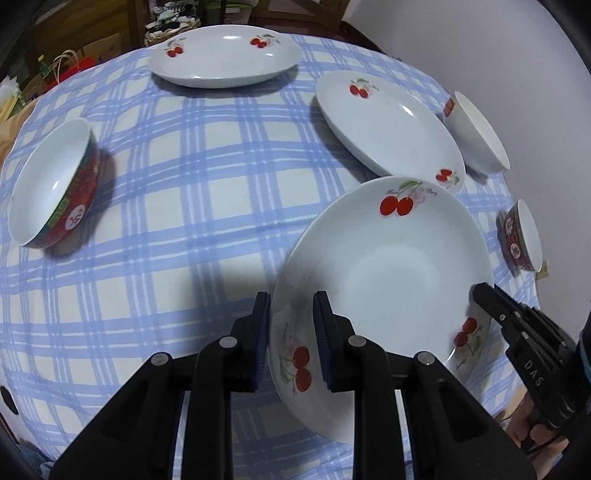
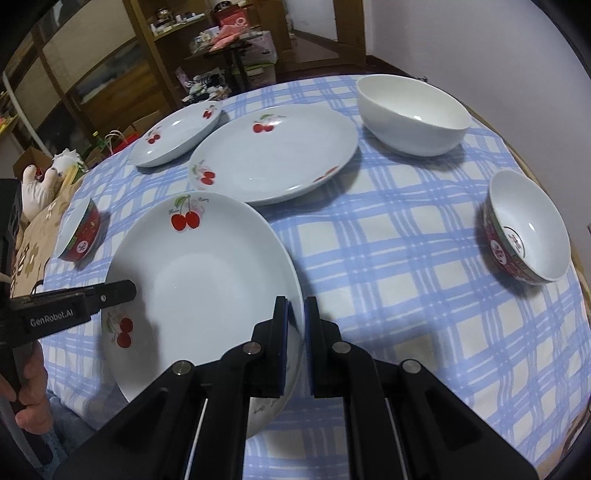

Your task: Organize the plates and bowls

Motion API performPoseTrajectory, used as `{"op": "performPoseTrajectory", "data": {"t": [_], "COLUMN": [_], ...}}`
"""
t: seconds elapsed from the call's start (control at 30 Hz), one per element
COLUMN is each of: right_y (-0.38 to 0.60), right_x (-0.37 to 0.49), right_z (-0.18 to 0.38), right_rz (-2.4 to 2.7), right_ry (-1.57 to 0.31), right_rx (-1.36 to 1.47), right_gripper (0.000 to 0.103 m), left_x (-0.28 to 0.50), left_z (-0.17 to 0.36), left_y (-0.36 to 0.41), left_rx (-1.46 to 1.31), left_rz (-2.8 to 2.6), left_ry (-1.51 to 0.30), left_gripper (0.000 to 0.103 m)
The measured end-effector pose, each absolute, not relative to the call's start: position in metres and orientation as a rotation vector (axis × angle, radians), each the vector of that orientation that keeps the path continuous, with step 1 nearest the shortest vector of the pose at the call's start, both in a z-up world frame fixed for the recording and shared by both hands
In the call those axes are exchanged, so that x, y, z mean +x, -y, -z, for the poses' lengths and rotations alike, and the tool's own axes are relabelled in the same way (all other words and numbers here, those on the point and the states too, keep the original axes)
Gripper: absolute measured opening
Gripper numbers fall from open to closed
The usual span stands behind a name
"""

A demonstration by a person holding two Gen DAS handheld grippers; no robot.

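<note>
Gripping cherry plate (image 1: pixel 384 266) by opposite rims, left gripper (image 1: pixel 291 343) and right gripper (image 2: pixel 295 343) jaws clamped

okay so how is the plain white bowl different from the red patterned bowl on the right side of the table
The plain white bowl is white outside too, while the red patterned bowl has a red decorated outer wall. The plain white bowl looks wider and sits farther back; the red patterned bowl sits nearer the table's right edge. Both are upright, white inside and empty, resting on the checked tablecloth.

Pale wall (image 2: pixel 461 33); wooden shelving (image 2: pixel 155 48), cluttered; blue-checked tablecloth (image 2: pixel 406 229); paper bags (image 1: pixel 68 61)
</note>
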State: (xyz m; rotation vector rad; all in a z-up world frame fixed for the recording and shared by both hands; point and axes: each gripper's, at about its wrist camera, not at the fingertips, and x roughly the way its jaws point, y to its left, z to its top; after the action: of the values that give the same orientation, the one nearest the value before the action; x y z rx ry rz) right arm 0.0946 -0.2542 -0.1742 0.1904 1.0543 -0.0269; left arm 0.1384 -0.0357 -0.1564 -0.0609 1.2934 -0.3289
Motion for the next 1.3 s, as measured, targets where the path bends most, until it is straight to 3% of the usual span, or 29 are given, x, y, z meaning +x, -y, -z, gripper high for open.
{"op": "performPoseTrajectory", "data": {"t": [1.3], "right_y": [0.258], "right_x": [0.098], "right_z": [0.190], "right_rz": [0.061], "right_ry": [-1.124], "right_rx": [0.205], "right_gripper": [0.013], "left_x": [0.148], "left_z": [0.169], "left_y": [0.039], "left_rx": [-0.024], "left_rz": [0.330], "left_ry": [-1.323], "left_gripper": [0.024]}}
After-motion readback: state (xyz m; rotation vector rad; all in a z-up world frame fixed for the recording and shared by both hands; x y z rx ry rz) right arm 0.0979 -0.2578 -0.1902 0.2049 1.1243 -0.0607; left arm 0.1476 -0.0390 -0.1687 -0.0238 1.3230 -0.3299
